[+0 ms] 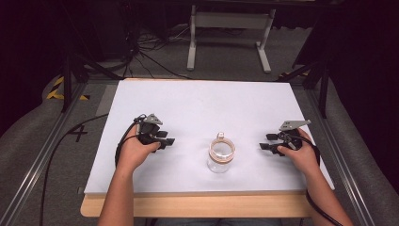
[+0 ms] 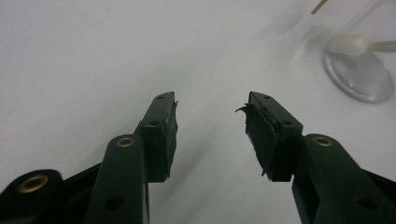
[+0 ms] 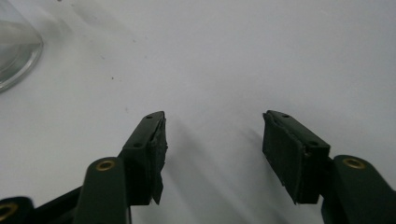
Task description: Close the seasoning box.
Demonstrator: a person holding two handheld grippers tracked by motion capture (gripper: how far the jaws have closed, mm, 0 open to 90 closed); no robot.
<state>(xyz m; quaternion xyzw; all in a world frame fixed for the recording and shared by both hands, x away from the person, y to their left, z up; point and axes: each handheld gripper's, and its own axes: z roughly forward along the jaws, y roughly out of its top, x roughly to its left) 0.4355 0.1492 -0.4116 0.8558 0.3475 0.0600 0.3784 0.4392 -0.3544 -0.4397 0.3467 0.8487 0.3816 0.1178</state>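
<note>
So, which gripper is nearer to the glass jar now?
The two are about equally near; I cannot name one. The left gripper sits open to the left of the glass jar, slightly farther up the table. The right gripper sits open to its right. Neither touches it.

One sign can be read: a dark mark shaped like the figure 4, or a plus sign, on the grey floor [image 1: 77, 133] left of the table [image 1: 141, 101], seen in the high view. Which of the two it is cannot be told. No words, labels, brands or numbers can be read on the table, on the glass jar [image 1: 220, 155] or on either hand-held gripper in the two gripper views. Yellow and black striped tape [image 1: 59, 89] lies on the floor farther left; it carries no lettering.
</note>
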